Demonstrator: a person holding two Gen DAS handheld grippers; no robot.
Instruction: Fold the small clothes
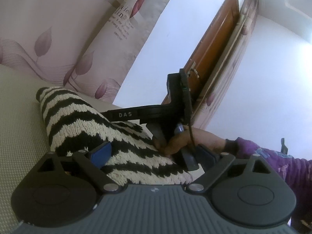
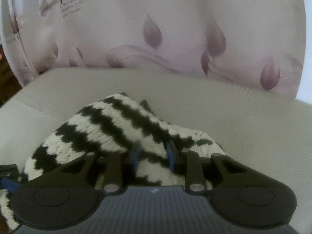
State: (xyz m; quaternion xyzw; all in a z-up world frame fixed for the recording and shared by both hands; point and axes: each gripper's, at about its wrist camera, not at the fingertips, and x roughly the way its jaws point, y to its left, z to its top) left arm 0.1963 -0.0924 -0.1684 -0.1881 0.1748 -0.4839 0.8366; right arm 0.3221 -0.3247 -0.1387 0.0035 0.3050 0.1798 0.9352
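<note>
While the left fingers (image 1: 154,152) stand wide around the striped knit (image 1: 81,117), the narrow right fingers (image 2: 154,156) straddle a fold, apparently unpinched; its long axis runs ahead.

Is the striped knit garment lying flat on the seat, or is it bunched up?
Bunched up. The black-and-cream striped knit garment rises in a hump on the beige seat cushion, stripes bending over folds. Whether it is neatly folded: cannot tell.
</note>
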